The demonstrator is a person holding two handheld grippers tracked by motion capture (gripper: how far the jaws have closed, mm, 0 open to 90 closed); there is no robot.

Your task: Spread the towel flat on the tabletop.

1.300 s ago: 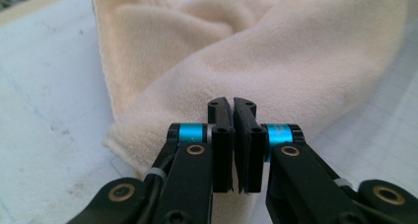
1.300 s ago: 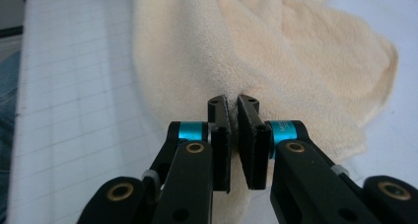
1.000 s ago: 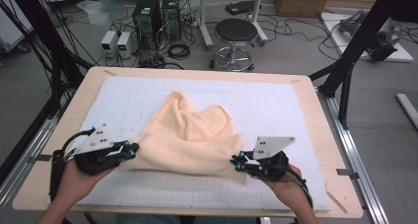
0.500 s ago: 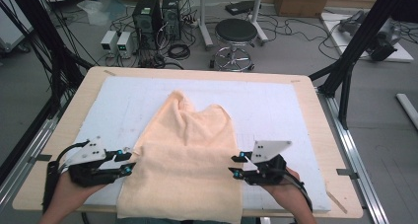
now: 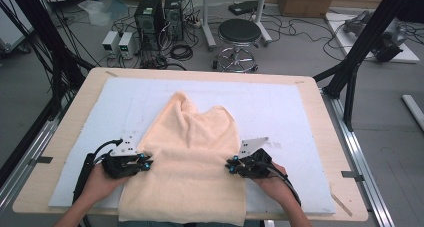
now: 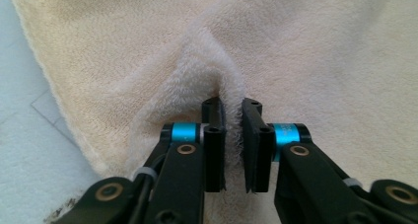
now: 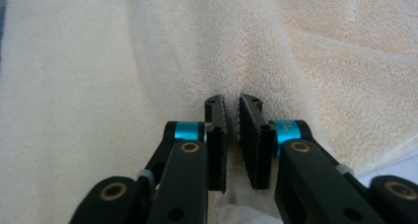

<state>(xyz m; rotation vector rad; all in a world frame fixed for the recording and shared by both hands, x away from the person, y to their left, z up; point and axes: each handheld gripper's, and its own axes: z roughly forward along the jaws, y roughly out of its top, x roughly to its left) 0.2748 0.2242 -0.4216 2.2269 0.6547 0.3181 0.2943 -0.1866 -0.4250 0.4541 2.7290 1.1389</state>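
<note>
From up high, the cream towel (image 5: 192,162) lies rumpled on the desk (image 5: 320,99), its near edge spilling off the front and cut off by the frame, with the left hand-held gripper (image 5: 145,163) and right hand-held gripper (image 5: 231,166) at its sides. Left gripper view: the jaws have just been closing and now pinch a raised fold of towel, though fluff hides the pads' contact. Right gripper view: same deal, jaws just closed on a towel ridge.

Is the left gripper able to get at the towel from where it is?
Yes, it looks so: the left gripper has just been closing, its jaws pinch a ridge of the towel, and nothing lies between.
</note>
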